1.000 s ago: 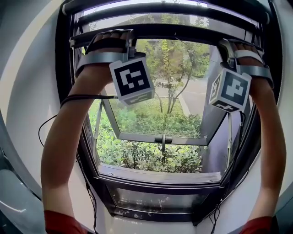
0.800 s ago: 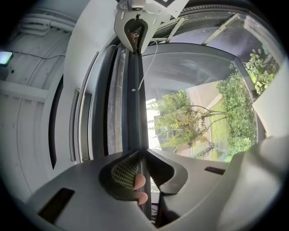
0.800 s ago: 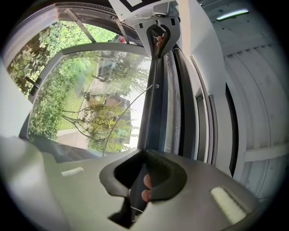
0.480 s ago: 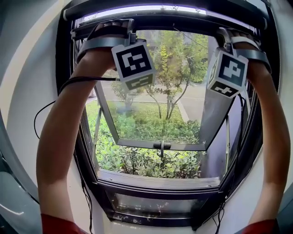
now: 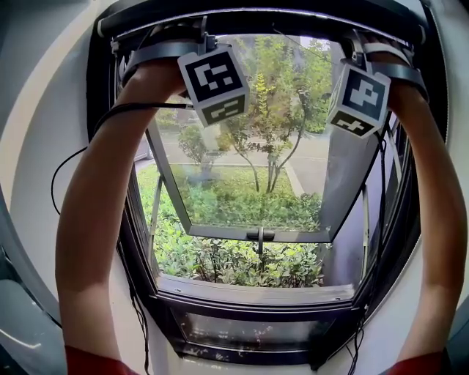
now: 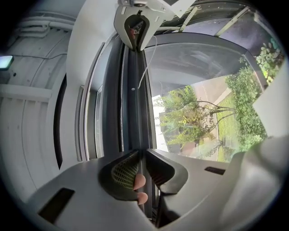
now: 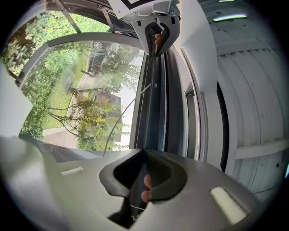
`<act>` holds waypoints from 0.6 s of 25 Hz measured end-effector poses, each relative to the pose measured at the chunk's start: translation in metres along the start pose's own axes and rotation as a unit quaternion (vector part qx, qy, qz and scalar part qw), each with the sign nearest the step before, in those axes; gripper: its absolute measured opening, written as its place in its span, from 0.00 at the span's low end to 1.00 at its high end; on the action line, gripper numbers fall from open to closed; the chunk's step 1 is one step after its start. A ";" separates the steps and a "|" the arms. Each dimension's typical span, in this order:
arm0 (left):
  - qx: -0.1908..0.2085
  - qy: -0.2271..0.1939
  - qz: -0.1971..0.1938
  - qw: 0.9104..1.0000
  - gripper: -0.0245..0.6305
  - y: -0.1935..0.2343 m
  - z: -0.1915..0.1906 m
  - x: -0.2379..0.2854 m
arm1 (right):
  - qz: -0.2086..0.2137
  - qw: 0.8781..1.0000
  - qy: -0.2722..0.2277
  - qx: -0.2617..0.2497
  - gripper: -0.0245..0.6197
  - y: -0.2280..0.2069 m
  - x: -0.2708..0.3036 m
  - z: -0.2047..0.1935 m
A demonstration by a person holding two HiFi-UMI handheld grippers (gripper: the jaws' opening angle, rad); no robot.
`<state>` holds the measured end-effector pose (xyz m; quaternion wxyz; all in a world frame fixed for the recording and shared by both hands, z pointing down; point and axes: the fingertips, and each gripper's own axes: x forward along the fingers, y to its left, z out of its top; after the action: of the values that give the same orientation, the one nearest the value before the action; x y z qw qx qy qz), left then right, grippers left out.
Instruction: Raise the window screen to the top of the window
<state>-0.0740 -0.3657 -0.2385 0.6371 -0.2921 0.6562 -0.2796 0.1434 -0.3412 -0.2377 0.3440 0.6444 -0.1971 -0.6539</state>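
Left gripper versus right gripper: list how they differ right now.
The left gripper clamps the screen bar near its left end, the right gripper near its right end. The left gripper's jaws show a slightly wider slit; the right gripper's nearly meet. Both are shut on that same bar, high up by the top of the window frame.

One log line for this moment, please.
step: lift | left gripper: shut on screen bar | right gripper: shut on screen bar | bar: close under top frame
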 end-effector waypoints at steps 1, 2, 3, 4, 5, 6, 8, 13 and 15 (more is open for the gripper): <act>-0.002 0.002 0.002 1.000 0.12 0.001 0.001 0.001 | -0.005 1.000 0.000 0.001 0.10 -0.001 0.002 -0.001; -0.003 0.004 0.004 1.000 0.12 0.002 0.002 0.003 | -0.009 1.000 0.000 0.002 0.10 -0.002 0.004 -0.002; -0.004 0.007 0.008 1.000 0.12 0.005 0.004 0.005 | -0.012 1.000 0.000 0.004 0.10 -0.003 0.006 -0.004; -0.004 0.008 0.013 1.000 0.12 0.007 0.005 0.006 | -0.013 1.000 0.000 0.005 0.10 -0.004 0.008 -0.006; -0.004 0.008 0.017 1.000 0.12 0.009 0.006 0.008 | -0.013 1.000 -0.001 0.004 0.10 -0.005 0.010 -0.007; -0.003 0.008 0.020 1.000 0.12 0.011 0.006 0.010 | -0.013 1.000 0.000 0.001 0.10 -0.007 0.011 -0.007; -0.004 0.010 0.028 1.000 0.12 0.016 0.006 0.013 | -0.014 1.000 0.002 -0.001 0.10 -0.011 0.015 -0.008; -0.005 0.011 0.052 0.999 0.09 0.024 0.007 0.016 | -0.013 1.000 0.009 0.008 0.10 -0.017 0.021 -0.010; -0.005 0.011 0.053 0.999 0.09 0.024 0.006 0.016 | -0.016 1.000 0.007 0.008 0.10 -0.017 0.020 -0.010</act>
<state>-0.0685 -0.3616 -0.2670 0.6425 -0.2570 0.6790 -0.2451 0.1510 -0.3424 -0.2648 0.3292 0.6548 -0.1897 -0.6534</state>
